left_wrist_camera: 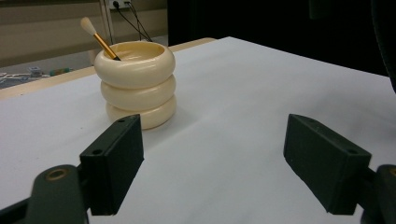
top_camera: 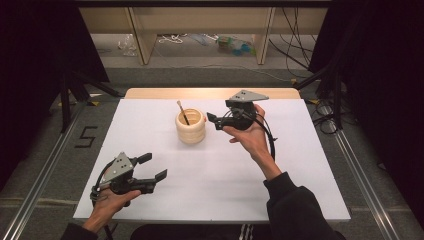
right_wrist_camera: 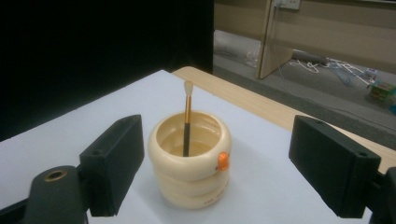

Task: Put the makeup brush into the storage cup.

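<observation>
A table [top_camera: 310, 165] fills the middle of the high view, its top covered by a white sheet [top_camera: 215, 185] that runs nearly to the lower edge of the frame. Along the far side, toward the upper middle of the frame, a narrow strip of bare light wood [top_camera: 200, 93] shows beyond the sheet. One thing stands directly on the sheet: a cream holder [top_camera: 190, 127] shaped like three stacked rings, just above the centre of the frame and a little left of it. A brush [top_camera: 182, 112] with a gold and black handle leans inside it, pale tip upward. In the right gripper view the holder [right_wrist_camera: 191, 168] carries a small orange spot on its upper ring.
</observation>
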A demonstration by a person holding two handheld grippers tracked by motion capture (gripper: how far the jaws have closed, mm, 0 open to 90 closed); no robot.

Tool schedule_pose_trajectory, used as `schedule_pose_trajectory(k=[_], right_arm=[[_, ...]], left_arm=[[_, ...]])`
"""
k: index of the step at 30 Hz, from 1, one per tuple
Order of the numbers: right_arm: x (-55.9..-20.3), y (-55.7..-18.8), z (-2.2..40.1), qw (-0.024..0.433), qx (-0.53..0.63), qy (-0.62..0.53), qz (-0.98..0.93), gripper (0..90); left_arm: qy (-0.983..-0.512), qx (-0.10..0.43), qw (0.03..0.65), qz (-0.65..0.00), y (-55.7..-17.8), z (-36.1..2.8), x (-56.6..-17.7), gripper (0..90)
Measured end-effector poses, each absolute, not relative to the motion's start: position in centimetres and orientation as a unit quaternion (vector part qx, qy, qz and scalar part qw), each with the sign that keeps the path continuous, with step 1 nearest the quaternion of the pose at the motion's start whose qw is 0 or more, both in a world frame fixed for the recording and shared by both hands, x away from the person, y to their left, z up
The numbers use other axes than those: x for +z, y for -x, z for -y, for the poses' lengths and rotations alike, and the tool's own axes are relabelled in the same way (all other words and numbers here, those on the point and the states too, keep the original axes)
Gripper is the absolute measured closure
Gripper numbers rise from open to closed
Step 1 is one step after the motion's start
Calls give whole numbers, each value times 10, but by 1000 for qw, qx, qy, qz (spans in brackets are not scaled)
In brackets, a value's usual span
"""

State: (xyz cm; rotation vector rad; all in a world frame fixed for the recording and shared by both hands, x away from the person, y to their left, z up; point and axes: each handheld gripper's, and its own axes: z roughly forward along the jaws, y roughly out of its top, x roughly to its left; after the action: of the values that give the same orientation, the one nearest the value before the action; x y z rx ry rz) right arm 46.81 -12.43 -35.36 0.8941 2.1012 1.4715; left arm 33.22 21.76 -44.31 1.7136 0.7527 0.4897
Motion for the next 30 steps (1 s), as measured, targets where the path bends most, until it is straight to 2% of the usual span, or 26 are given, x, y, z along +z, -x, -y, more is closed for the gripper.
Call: schedule_pose_trajectory(k=[11,30], right_arm=[[-360,-442,159,218,531,-322,-753,168],[-375,-424,185,217,523,-326,-757,169]], left_arm=[[-728,209,568,-321,-332,-218,-443,200],[-727,210,568,-323,-333,-218,-443,200]])
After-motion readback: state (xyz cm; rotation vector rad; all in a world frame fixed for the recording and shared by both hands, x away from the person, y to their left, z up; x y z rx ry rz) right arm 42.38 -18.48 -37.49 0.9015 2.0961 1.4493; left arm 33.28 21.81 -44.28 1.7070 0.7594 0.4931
